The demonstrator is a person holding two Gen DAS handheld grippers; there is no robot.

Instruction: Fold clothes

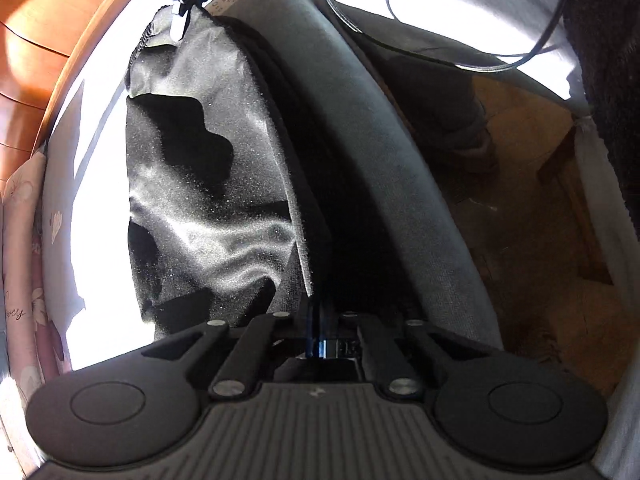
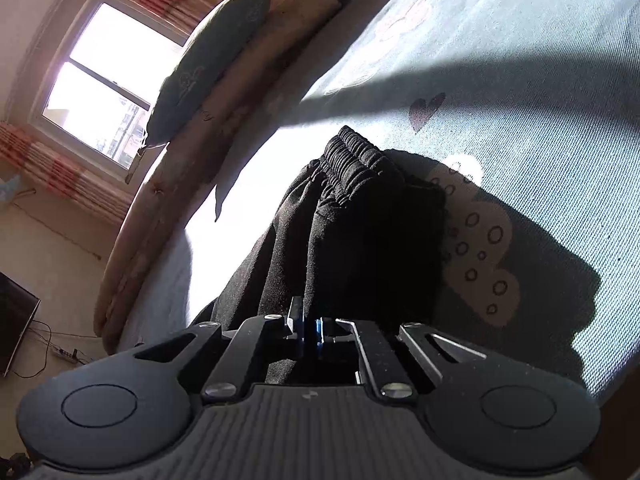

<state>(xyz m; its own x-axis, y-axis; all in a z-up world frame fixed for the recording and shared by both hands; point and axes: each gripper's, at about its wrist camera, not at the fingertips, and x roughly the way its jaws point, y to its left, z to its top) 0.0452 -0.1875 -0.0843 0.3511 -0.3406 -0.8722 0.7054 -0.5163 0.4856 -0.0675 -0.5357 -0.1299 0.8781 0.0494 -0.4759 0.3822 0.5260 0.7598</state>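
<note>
Left wrist view: the black trousers (image 1: 208, 184) hang stretched between both grippers above the pale bedsheet (image 1: 96, 200), one edge pinched by the closed left gripper (image 1: 316, 320) at 6 o'clock, the far corner clamped by the right gripper (image 1: 182, 12) at 11 o'clock. In the right wrist view the right gripper (image 2: 308, 328) is closed on cloth at 6 o'clock, and the elastic waistband (image 2: 352, 152) bunches toward 12 o'clock over the patterned sheet (image 2: 520, 80). The left hold looks thin, only a sliver of hem between the jaws, so a sideways tug could pull it free and drop that side. The slack middle could also crease, spoiling the fold. A pillow (image 2: 212, 60) lies at 10 o'clock.
</note>
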